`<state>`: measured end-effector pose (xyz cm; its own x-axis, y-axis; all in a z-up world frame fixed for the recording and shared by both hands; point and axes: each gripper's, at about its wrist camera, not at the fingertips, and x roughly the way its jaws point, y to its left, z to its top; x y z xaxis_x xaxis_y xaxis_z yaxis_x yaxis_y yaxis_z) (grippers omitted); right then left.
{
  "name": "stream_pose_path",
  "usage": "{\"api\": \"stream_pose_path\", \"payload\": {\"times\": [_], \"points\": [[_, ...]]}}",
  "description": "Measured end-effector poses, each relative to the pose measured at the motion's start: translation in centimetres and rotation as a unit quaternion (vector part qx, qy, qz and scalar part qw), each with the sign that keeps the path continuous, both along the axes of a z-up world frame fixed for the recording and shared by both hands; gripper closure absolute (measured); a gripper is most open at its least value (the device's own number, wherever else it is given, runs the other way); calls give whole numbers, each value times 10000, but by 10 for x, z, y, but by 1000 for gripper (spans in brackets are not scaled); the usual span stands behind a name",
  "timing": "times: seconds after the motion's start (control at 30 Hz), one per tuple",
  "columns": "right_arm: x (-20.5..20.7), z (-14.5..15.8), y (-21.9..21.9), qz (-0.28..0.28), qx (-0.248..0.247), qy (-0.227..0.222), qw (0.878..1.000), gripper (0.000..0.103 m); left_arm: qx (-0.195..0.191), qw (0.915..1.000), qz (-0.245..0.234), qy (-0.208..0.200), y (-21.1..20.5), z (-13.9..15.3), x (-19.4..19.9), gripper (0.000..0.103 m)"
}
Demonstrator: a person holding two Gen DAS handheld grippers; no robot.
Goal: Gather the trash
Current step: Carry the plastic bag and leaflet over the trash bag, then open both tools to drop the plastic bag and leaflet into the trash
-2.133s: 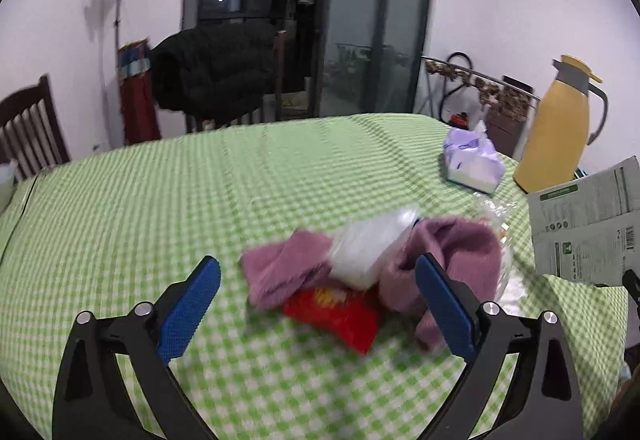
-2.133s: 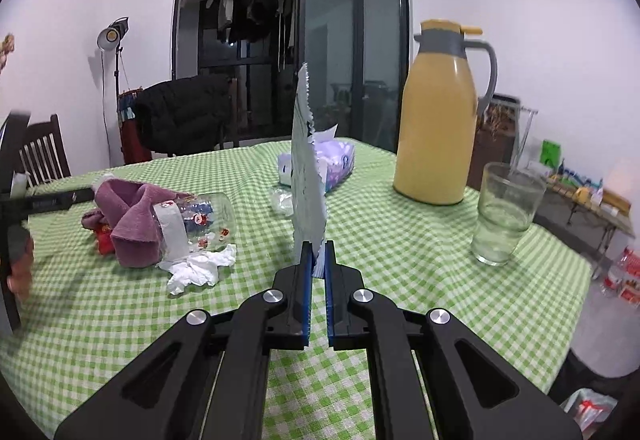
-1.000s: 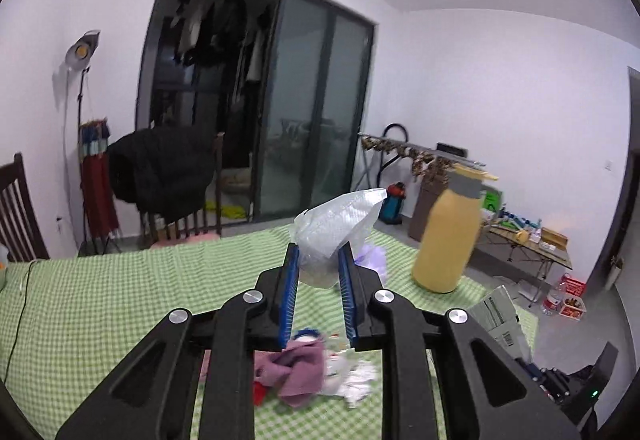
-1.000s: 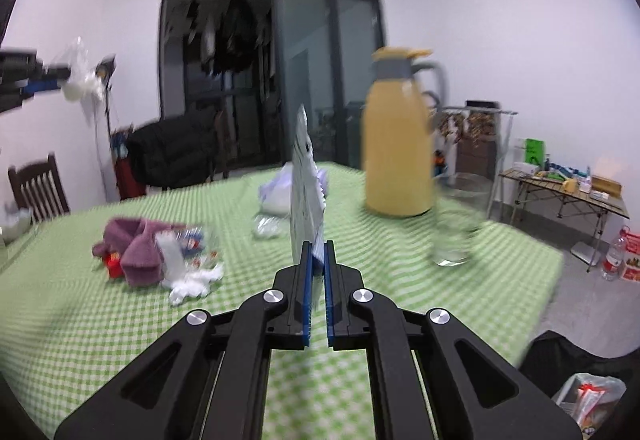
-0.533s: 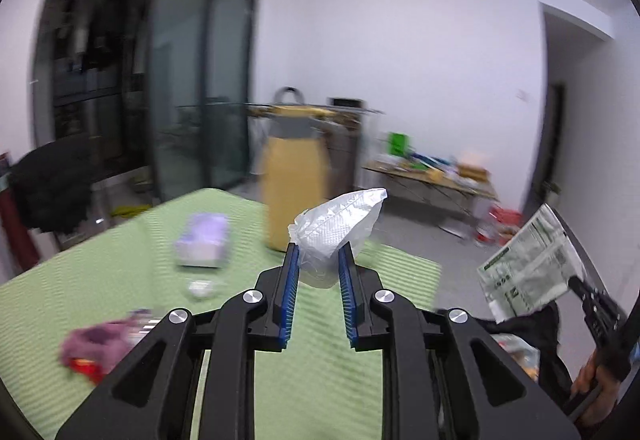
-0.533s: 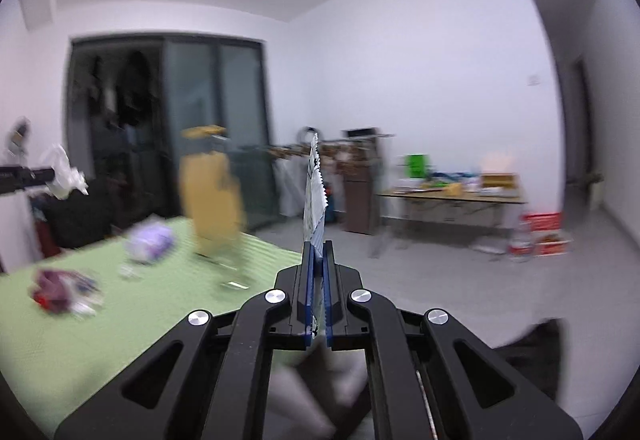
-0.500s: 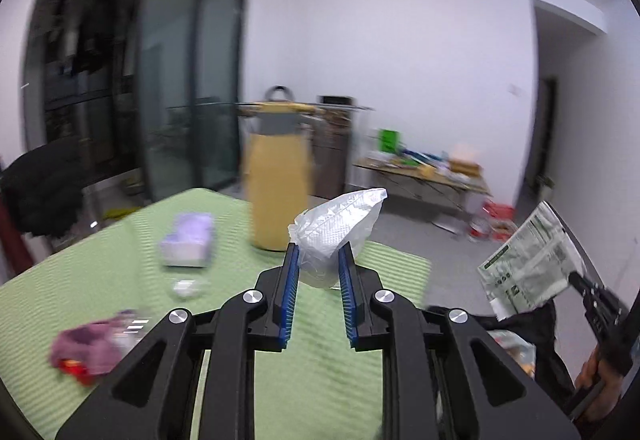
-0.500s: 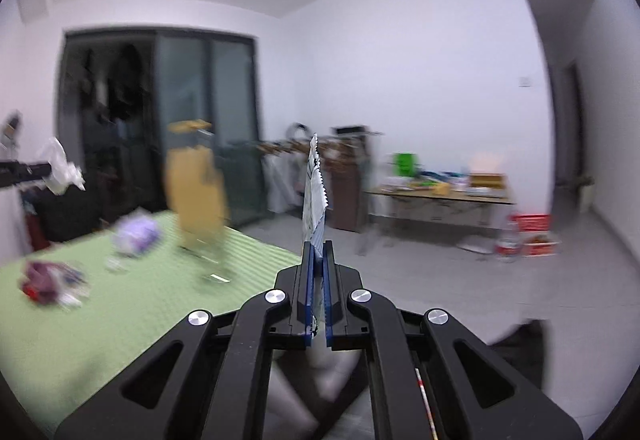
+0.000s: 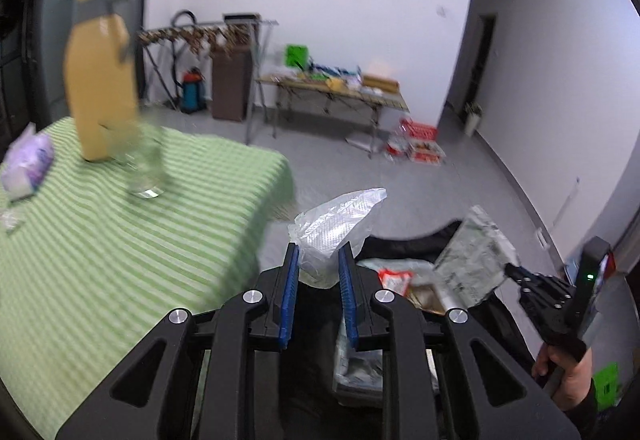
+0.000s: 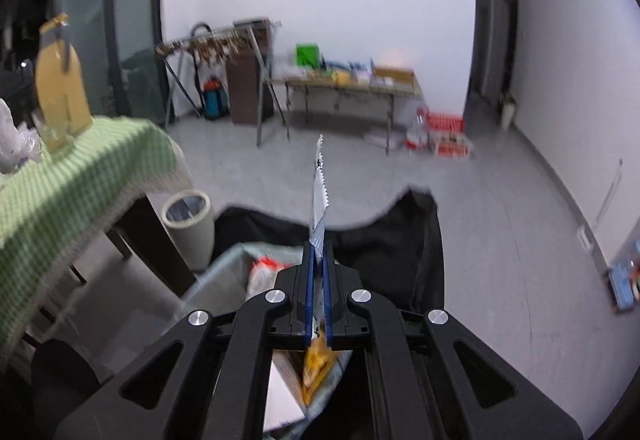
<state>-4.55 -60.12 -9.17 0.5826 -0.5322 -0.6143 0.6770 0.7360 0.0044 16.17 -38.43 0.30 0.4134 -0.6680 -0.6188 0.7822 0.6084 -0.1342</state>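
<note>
My left gripper (image 9: 319, 260) is shut on a crumpled clear plastic wrapper (image 9: 336, 228) and holds it past the table's edge, above a black trash bag (image 9: 404, 244) on the floor. My right gripper (image 10: 318, 260) is shut on a flat silver and green printed wrapper (image 10: 319, 192), held edge-on over the same open black bag (image 10: 400, 236). In the left wrist view the right gripper (image 9: 516, 270) shows at the right with its wrapper (image 9: 472, 260) over the bag. The bag holds red, white and yellow packaging (image 10: 260, 272).
The green checked table (image 9: 120, 224) is at the left, with a yellow thermos jug (image 9: 102, 76), a glass (image 9: 144, 168) and a purple tissue pack (image 9: 26, 164). A small round bin (image 10: 188, 224) stands by the table leg. A cluttered folding table (image 10: 352, 84) is by the far wall.
Both grippers have swung away from the table to the right and tipped down over the black trash bag. Each still holds its wrapper.
</note>
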Motion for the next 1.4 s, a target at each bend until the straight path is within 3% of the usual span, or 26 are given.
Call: {"api": "stream_pose_path", "payload": {"times": [0.2,0.4,0.5,0.67,0.7,0.73,0.77,0.83,0.87,0.9,1.03,1.17,1.4], "points": [[2,-52,-8,-77,625,530,9966,99,367,9978,-460,320,-49,-50,-23,85],[3,-83,-8,166,1455,568,9876,99,826,9908,-762,753,-83,-102,-31,85],[10,-98,-2,227,1594,656,9848,99,987,9863,-842,1019,-95,-126,-32,85],[11,-93,-6,108,1656,469,9850,97,1329,9757,-873,1507,-112,-164,-35,84],[9,-88,-6,100,1611,411,9860,95,1357,9727,-873,1665,-114,-172,-32,83],[6,-82,-6,94,1564,353,9870,83,1375,9712,-867,1740,-114,-176,-32,83],[4,-76,-6,70,1490,286,9884,65,1387,9692,-864,1841,-115,-181,-30,83],[-2,-59,-5,-9,1283,97,9917,50,1402,9674,-820,1943,-116,-185,-29,74],[-4,-52,-5,32,1214,18,9926,50,1426,9669,-771,1969,-118,-187,-28,56],[-4,-47,-5,39,1141,-16,9935,50,1410,9670,-703,2003,-118,-187,-27,48],[-5,-31,-2,19,834,-61,9965,50,1292,9693,-661,1986,-116,-181,-26,41],[-8,-24,-3,-14,769,-133,9969,50,1207,9708,-733,1938,-113,-172,-28,40],[-6,-19,-3,-31,705,-170,9974,50,1141,9696,-1242,1771,-118,-152,-49,36]]}}
